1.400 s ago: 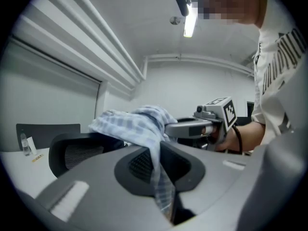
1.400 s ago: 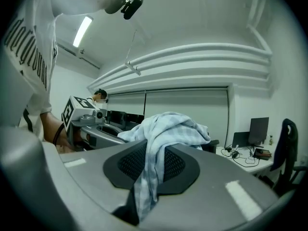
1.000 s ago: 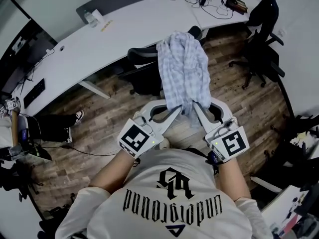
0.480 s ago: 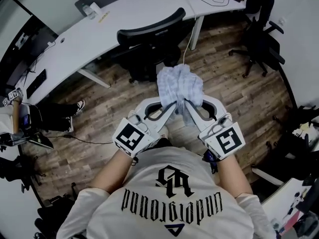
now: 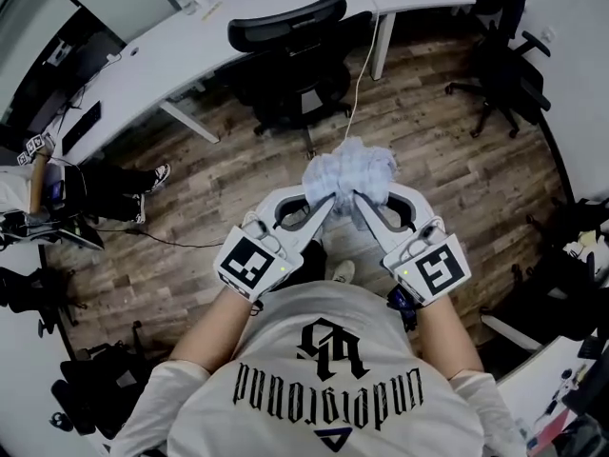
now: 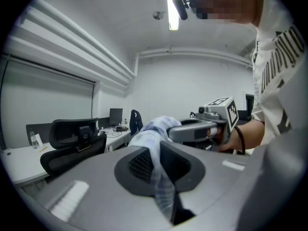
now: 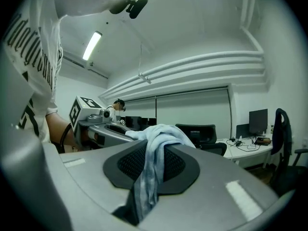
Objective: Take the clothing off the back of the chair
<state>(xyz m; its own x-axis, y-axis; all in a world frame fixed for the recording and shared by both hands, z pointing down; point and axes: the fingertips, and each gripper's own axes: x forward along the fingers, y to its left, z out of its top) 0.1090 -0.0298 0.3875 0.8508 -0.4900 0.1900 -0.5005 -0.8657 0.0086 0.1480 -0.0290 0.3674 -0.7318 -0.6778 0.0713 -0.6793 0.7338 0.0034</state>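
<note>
Off the chair point(image 5: 285, 17), one garment point(image 5: 352, 165) hangs clamped by two hand-held grippers point(image 5: 329, 201) point(image 5: 361, 201).

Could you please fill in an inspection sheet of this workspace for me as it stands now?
Surface: brown wood-plank floor; long white desk at the far side.
Job's things: pale blue checked garment, bunched, off the black mesh-back office chair.
Clutter: small items on the desk's far end, too small to name.
Grippers: left gripper and right gripper both shut on the garment, cloth pinched between the fingers.
Cables: thin white cable hanging from the desk; black cable on the floor.
Surroundings: second black chair at right; a seated person's legs at left.
</note>
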